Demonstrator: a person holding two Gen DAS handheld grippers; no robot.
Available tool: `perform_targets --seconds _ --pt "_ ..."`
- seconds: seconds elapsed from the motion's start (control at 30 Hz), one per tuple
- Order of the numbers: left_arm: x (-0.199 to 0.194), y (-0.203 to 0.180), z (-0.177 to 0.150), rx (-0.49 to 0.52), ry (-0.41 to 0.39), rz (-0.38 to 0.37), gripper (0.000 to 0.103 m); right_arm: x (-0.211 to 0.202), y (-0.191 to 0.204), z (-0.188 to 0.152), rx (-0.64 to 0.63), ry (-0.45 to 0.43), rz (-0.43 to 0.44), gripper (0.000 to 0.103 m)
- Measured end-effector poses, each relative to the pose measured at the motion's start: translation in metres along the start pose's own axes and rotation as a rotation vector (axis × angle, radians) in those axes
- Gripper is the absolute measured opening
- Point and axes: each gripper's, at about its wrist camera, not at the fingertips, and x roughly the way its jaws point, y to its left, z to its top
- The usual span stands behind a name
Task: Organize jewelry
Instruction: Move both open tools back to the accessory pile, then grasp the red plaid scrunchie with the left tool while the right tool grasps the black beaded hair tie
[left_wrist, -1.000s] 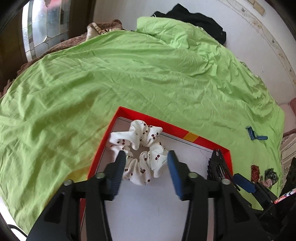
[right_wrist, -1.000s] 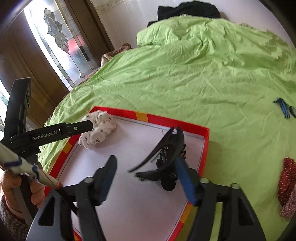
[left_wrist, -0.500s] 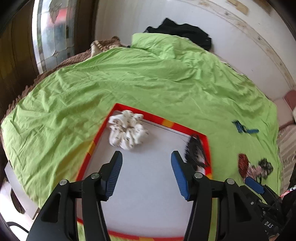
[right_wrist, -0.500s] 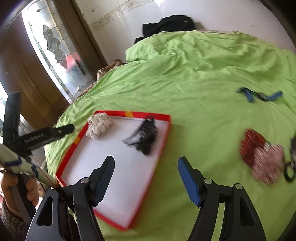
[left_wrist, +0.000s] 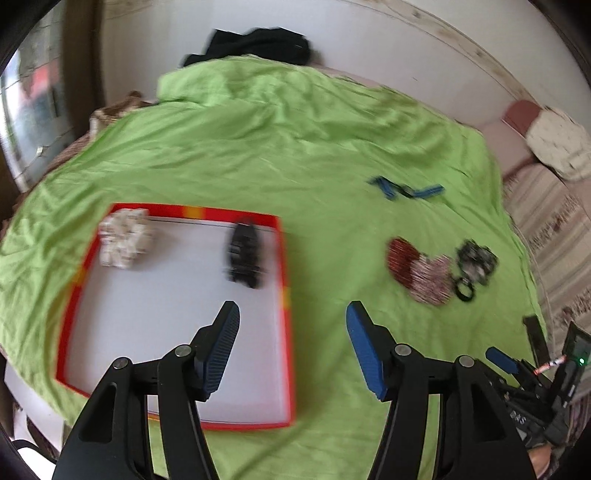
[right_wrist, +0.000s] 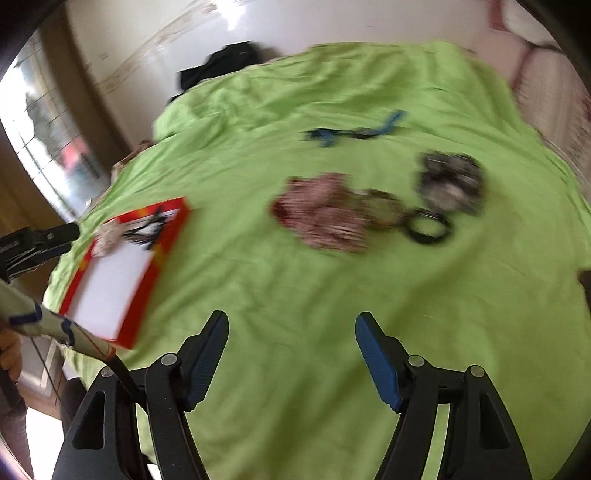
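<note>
A red-rimmed white tray (left_wrist: 284, 280) lies on the green sheet and holds a white patterned scrunchie (left_wrist: 123, 238) and a black claw clip (left_wrist: 243, 251). My left gripper (left_wrist: 291, 325) hangs over the tray's right edge, its jaws opening with nothing between them. To the right on the sheet lie a red and pink scrunchie pile (left_wrist: 419, 269), a dark patterned scrunchie (left_wrist: 476, 256), a black hair tie (left_wrist: 463, 288) and blue clips (left_wrist: 404, 190). My right gripper (right_wrist: 291, 332) is open and empty over bare sheet, short of the pink scrunchies (right_wrist: 325, 214), black tie (right_wrist: 426, 225) and blue clips (right_wrist: 354, 131).
The green sheet (left_wrist: 258, 140) covers a bed beside a white wall. Dark clothing (left_wrist: 255, 42) lies at its far end. A glass-paned door (right_wrist: 44, 147) stands at the left. The tray (right_wrist: 162, 251) sits near the bed's left edge. A striped cushion (left_wrist: 554, 221) lies right.
Both grippers have pulled away from the tray and swung right. The scrunchie and the claw clip stay behind in the tray. The loose items on the sheet have come into view.
</note>
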Motion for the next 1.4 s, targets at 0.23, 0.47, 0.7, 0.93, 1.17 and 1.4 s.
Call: perform_targets --seconds 0.23,0.47,0.7,0.93,1.17,1.4 --pt "0.039 -0.067 -0.001 0.056 0.062 -0.095 0.059 -0.011 -0.064 0.0 0.104 -0.041 -0.057 0.076" --pt "0.087 -0.128 0.012 0.133 0.096 -0.135 0.059 0.005 -0.104 0.02 0.164 -0.075 -0.099 0.073" --pt "0.138 -0.174 0.03 0.237 0.121 -0.158 0.059 0.052 -0.127 0.052 0.204 -0.045 -0.106 0.058" --pt "0.177 -0.194 0.033 0.315 0.158 -0.162 0.059 0.087 -0.136 0.069 0.227 -0.024 -0.119 0.053" --pt "0.182 -0.2 0.02 0.351 0.203 -0.178 0.006 0.093 -0.132 0.067 0.221 -0.015 -0.112 0.01" --pt "0.123 -0.192 0.013 0.313 0.134 -0.239 0.006 0.049 -0.111 0.064 0.202 -0.077 -0.065 0.008"
